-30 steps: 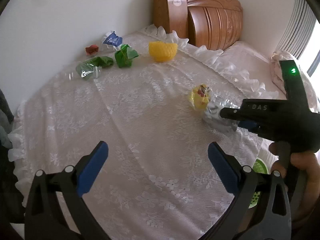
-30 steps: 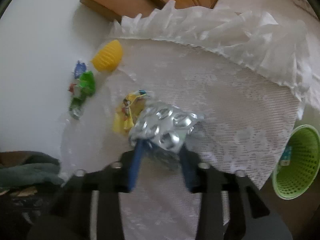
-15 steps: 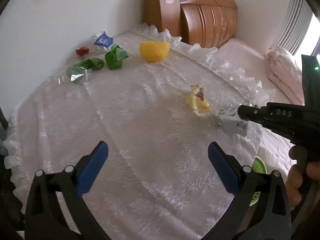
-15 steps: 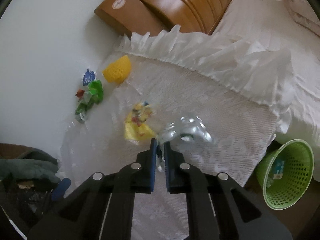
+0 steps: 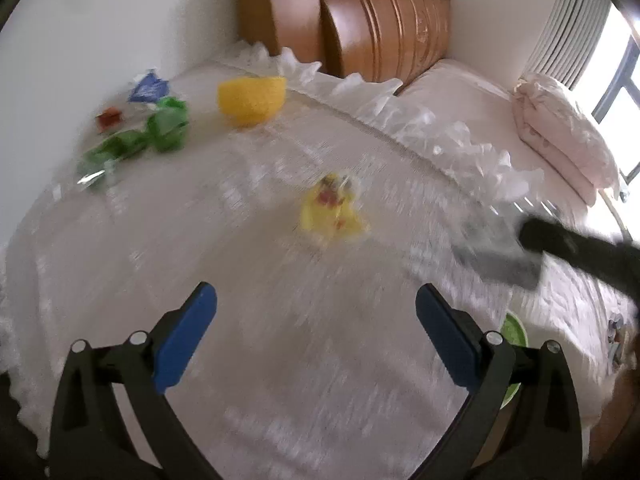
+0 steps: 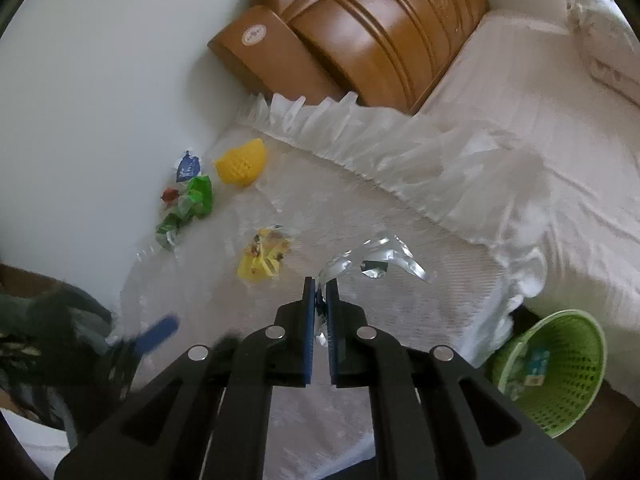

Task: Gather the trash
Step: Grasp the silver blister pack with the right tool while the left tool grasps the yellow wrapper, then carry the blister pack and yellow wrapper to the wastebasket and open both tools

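Observation:
My right gripper [image 6: 320,286] is shut on a silver foil blister pack [image 6: 380,256] and holds it above the lace tablecloth; it shows blurred in the left wrist view [image 5: 496,256]. My left gripper [image 5: 316,312] is open and empty above the cloth. A yellow wrapper [image 5: 330,210] [image 6: 264,258] lies mid-table. Green wrappers [image 5: 160,132] [image 6: 192,204], a blue wrapper [image 5: 148,88] [image 6: 188,166], a small red piece [image 5: 109,117] [image 6: 170,195] and a yellow mesh cup [image 5: 252,94] [image 6: 242,162] lie at the far side by the wall.
A green basket [image 6: 560,368] with some trash in it stands on the floor right of the table; its rim shows in the left wrist view [image 5: 514,330]. A wooden headboard [image 6: 360,28] and bed [image 6: 540,140] lie beyond. Dark clothing [image 6: 36,320] is at left.
My right gripper closed on the foil pack and lifted it up and to the right, away from the yellow wrapper. The left gripper has shifted a little, still open.

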